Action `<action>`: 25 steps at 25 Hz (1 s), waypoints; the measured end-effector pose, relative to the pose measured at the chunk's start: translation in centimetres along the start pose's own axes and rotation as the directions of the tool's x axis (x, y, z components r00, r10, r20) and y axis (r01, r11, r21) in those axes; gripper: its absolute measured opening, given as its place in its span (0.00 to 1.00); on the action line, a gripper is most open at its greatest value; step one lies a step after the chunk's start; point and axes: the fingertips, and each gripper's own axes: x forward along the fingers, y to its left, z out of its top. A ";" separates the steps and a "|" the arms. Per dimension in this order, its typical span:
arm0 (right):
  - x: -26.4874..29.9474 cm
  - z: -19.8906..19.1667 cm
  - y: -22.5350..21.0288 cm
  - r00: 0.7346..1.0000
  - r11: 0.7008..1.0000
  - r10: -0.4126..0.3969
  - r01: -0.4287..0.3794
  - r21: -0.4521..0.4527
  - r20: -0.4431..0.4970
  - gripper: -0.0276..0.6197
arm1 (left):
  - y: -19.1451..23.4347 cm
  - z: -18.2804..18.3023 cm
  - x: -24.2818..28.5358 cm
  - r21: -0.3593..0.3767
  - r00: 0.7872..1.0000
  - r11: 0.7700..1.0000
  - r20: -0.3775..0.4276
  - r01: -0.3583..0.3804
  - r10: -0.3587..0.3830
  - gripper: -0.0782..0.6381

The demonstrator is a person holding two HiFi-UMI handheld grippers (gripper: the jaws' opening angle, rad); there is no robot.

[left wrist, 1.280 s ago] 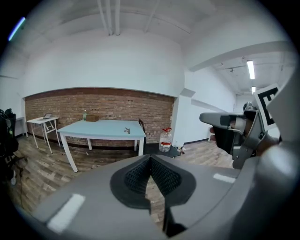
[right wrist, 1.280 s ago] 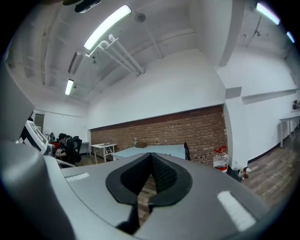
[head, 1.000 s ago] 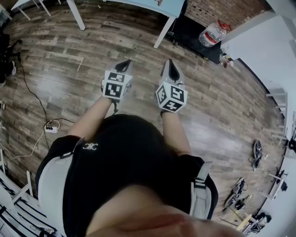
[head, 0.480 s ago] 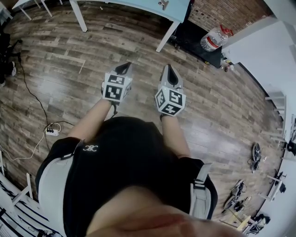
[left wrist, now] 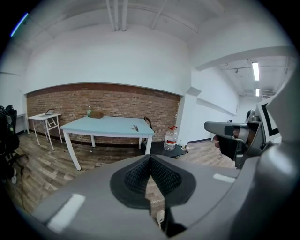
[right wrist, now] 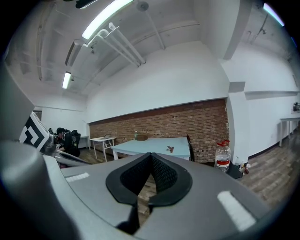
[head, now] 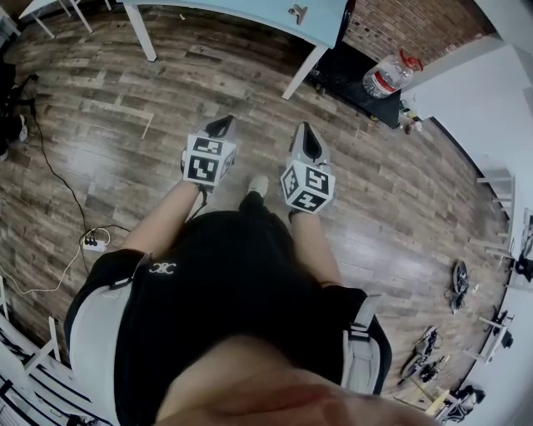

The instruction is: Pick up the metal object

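The metal object [head: 297,12] is a small grey piece lying on the light blue table [head: 250,10] at the top of the head view, well ahead of both grippers. In the left gripper view the metal object [left wrist: 135,127] shows far off on the table [left wrist: 108,125]; in the right gripper view the metal object [right wrist: 170,149] lies near the table's [right wrist: 150,144] right end. My left gripper [head: 221,125] and right gripper [head: 310,137] are held side by side at chest height over the wooden floor. Both are shut with nothing between the jaws.
A large water bottle [head: 387,73] stands on a black mat right of the table. A power strip [head: 93,245] and cable lie on the floor at left. A brick wall [left wrist: 103,101] runs behind the table. Small gear lies on the floor at right [head: 460,279].
The table has come further into the head view and the metal object now shows on it. A shoe tip has appeared between the grippers. Both grippers stay shut.
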 end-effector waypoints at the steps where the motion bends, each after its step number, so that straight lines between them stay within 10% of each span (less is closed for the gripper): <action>1: 0.8 0.0 -0.4 1.000 1.000 0.002 -0.001 0.003 -0.001 0.06 | 0.2 0.2 0.7 0.001 1.000 1.000 -0.003 -0.004 0.004 0.11; 25: 20.6 3.1 -13.8 0.992 0.993 0.115 -0.113 0.047 -0.051 0.06 | -1.0 12.3 21.9 0.025 0.997 0.997 -0.037 -0.072 0.073 0.11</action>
